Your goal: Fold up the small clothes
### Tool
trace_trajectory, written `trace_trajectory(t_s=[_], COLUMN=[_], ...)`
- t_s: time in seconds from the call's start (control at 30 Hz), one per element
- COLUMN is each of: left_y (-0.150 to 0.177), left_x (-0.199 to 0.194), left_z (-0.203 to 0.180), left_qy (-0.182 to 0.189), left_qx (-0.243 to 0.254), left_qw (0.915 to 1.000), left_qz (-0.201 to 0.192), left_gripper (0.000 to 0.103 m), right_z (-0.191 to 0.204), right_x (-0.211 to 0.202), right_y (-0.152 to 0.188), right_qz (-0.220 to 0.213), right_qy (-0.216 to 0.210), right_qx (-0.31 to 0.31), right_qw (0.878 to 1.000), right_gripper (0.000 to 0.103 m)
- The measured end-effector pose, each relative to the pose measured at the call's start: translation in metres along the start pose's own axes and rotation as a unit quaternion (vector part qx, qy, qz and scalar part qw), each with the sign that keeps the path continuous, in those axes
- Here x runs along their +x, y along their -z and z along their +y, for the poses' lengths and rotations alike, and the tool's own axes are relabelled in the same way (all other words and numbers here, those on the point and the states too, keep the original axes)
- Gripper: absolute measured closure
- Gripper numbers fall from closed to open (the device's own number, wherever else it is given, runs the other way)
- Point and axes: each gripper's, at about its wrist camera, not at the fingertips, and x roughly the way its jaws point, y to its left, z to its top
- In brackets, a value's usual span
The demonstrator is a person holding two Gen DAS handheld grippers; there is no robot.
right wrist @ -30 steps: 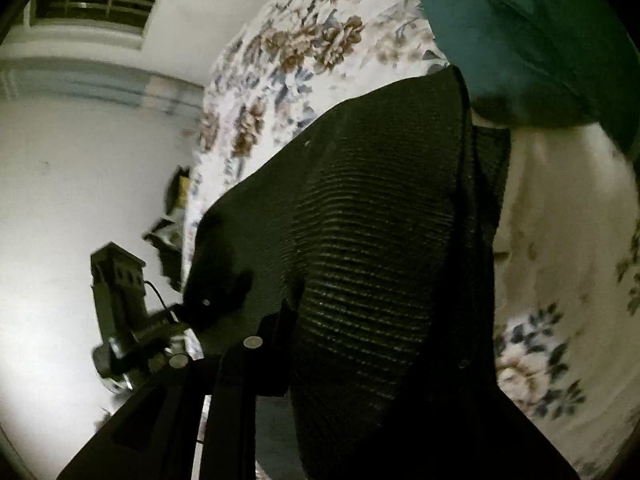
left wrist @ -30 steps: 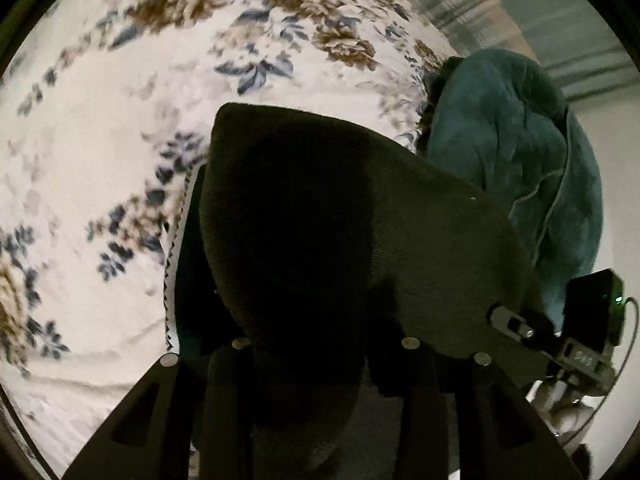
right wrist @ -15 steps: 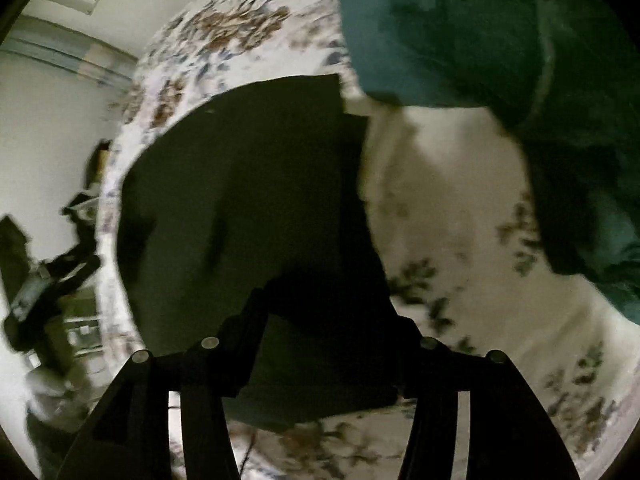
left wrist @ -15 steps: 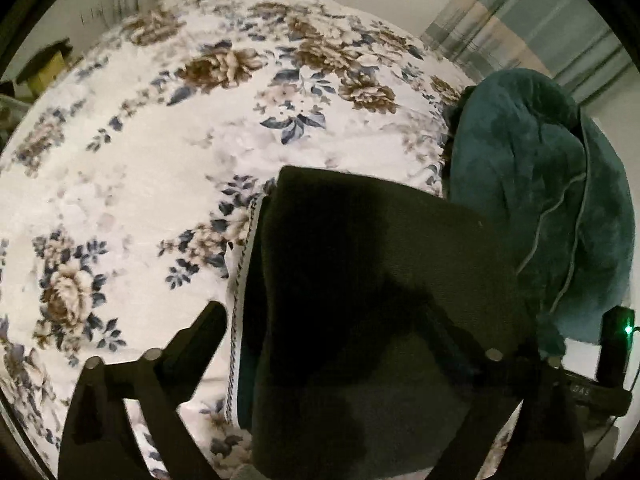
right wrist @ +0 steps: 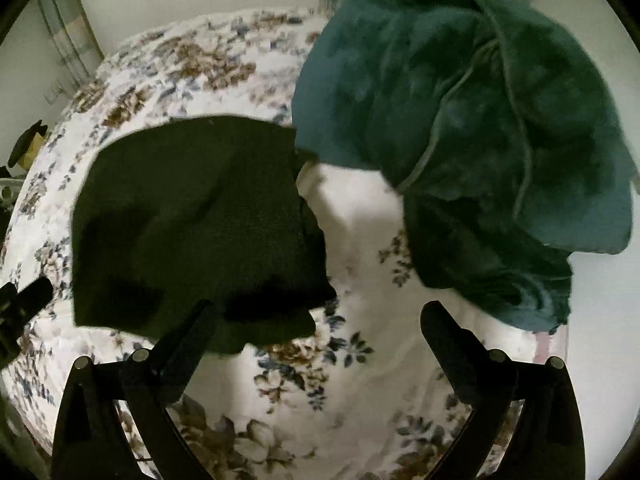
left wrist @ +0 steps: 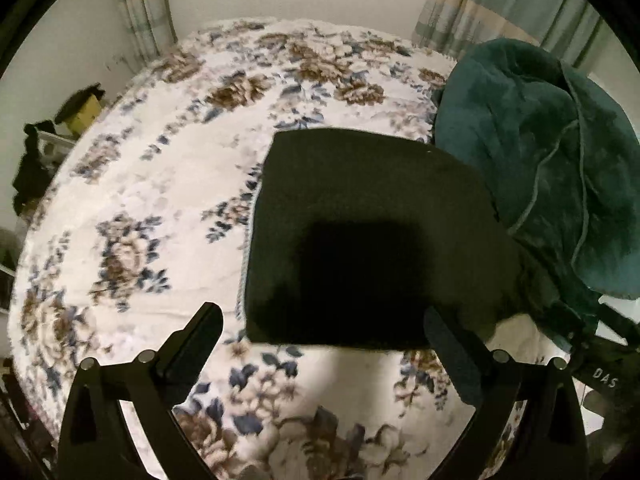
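A dark knit garment [left wrist: 360, 232] lies folded flat on the floral bedspread [left wrist: 160, 200]. It also shows in the right wrist view [right wrist: 192, 216], left of centre. My left gripper [left wrist: 324, 336] is open and empty, pulled back just short of the garment's near edge. My right gripper [right wrist: 316, 328] is open and empty, its left finger [right wrist: 188, 340] over the garment's near right corner. A thin white lace edge peeks out along the garment's left side.
A crumpled teal blanket [left wrist: 552, 168] lies right of the garment, touching its right edge; it fills the upper right of the right wrist view [right wrist: 480, 120]. Curtains [left wrist: 492, 4] and a wall stand behind the bed. Clutter [left wrist: 60, 128] sits off the bed's left side.
Both grippers held the dark garment's edge a second ago. They have opened, let it drop flat on the bed, and pulled back and up from it.
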Motion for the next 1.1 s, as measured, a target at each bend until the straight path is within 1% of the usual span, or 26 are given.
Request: trace_trajectory(t_s=[0.07, 0.1, 0.27, 0.4, 0.53, 0.7, 0.77, 0.87, 0.97, 1.1], left_y=[0.009, 0.013, 0.035, 0.057, 0.080, 0.111, 0.120, 0.136, 0.151, 0.164], left_x=[-0.029, -0.040, -0.116, -0.181, -0.233, -0.299, -0.318, -0.343, -0.363, -0.383], left_z=[-0.004, -0.006, -0.014, -0.019, -0.021, -0.024, -0.025, -0.026, -0.029, -0.030], left_qy=[-0.003, -0.006, -0.011, -0.009, -0.010, -0.019, -0.023, -0.023, -0.021, -0.019], left_qx=[0.002, 0.003, 0.009, 0.015, 0.016, 0.017, 0.019, 0.018, 0.021, 0.020], left_qw=[0.9999, 0.9998, 0.9983, 0.9963, 0.9939, 0.9894, 0.9876, 0.9854, 0.9834, 0.9814], left_qz=[-0.013, -0.018, -0.056, -0.084, -0.108, -0.143, -0.154, -0.168, -0.179, -0.190], left_gripper=[0.000, 0.000, 0.000, 0.000, 0.000, 0.000, 0.000, 0.000, 0.000, 0.000], right_z=[-0.002, -0.003, -0.009, -0.015, -0.025, -0.039, -0.044, -0.051, -0.056, -0.061], right_x=[-0.033, -0.048, -0.138, -0.208, -0.282, -0.356, -0.385, -0.418, -0.448, -0.479], right_y=[0.008, 0.012, 0.039, 0.067, 0.101, 0.142, 0.160, 0.179, 0.197, 0.217], right_qz=[-0.024, -0.032, -0.086, -0.123, -0.164, -0.196, -0.211, -0.227, -0.242, -0.263], right_qy=[0.008, 0.009, 0.012, 0.011, 0.009, -0.003, -0.008, -0.017, -0.023, -0.020], right_qx=[-0.004, -0.006, -0.008, -0.011, -0.008, 0.001, 0.003, 0.004, 0.005, 0.005], right_qw=[1.000, 0.999, 0.996, 0.992, 0.986, 0.981, 0.977, 0.974, 0.970, 0.964], right_gripper=[0.000, 0.000, 0.000, 0.000, 0.000, 0.000, 0.000, 0.000, 0.000, 0.000])
